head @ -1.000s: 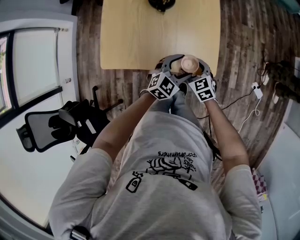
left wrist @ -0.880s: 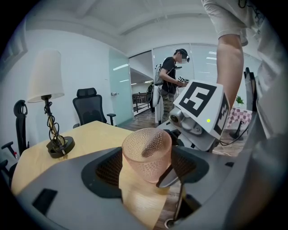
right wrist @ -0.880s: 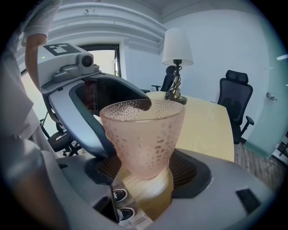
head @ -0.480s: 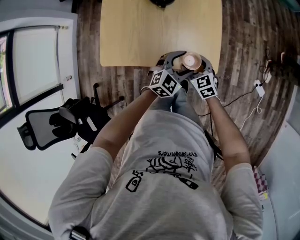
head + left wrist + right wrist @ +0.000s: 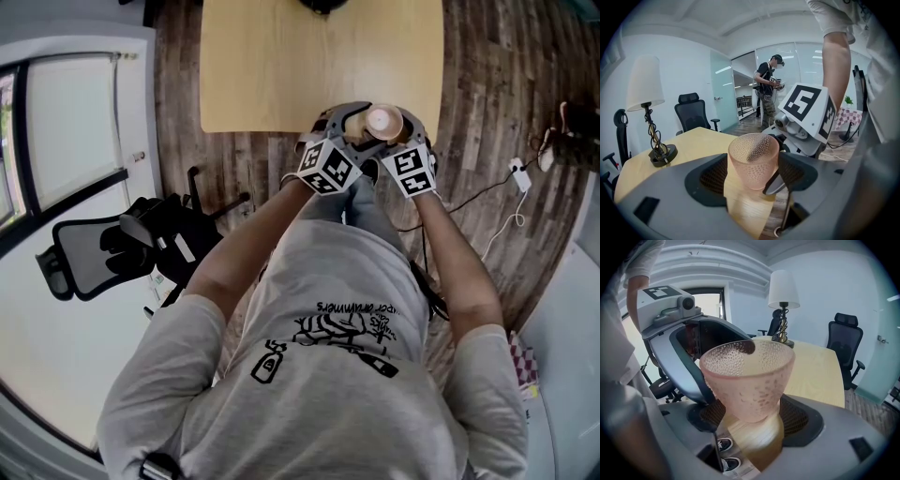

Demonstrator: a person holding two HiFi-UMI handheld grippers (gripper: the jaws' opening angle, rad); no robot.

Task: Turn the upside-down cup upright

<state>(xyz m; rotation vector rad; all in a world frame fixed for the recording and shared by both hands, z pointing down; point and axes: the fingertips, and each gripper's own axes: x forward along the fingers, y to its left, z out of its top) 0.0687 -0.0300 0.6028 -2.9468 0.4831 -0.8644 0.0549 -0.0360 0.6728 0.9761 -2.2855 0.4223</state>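
A pink dimpled glass cup (image 5: 383, 122) stands upright, mouth up, in the air over the near edge of the wooden table (image 5: 281, 66). Both grippers meet at it. In the left gripper view the cup (image 5: 753, 161) sits between the pads of my left gripper (image 5: 753, 177), with the right gripper's marker cube (image 5: 806, 110) just behind. In the right gripper view my right gripper (image 5: 753, 417) clamps the narrow base of the cup (image 5: 747, 380), and a left gripper finger (image 5: 686, 369) lies along its left side. Both look shut on it.
A table lamp (image 5: 649, 112) stands at the table's far end. Black office chairs (image 5: 112, 248) (image 5: 846, 348) stand around. Cables and a power strip (image 5: 516, 183) lie on the wooden floor to the right. Another person (image 5: 768, 89) stands in the background near glass walls.
The cup and both grippers shifted slightly toward the table. A second ago I saw a plain disc on the cup from above; now its open rim shows.
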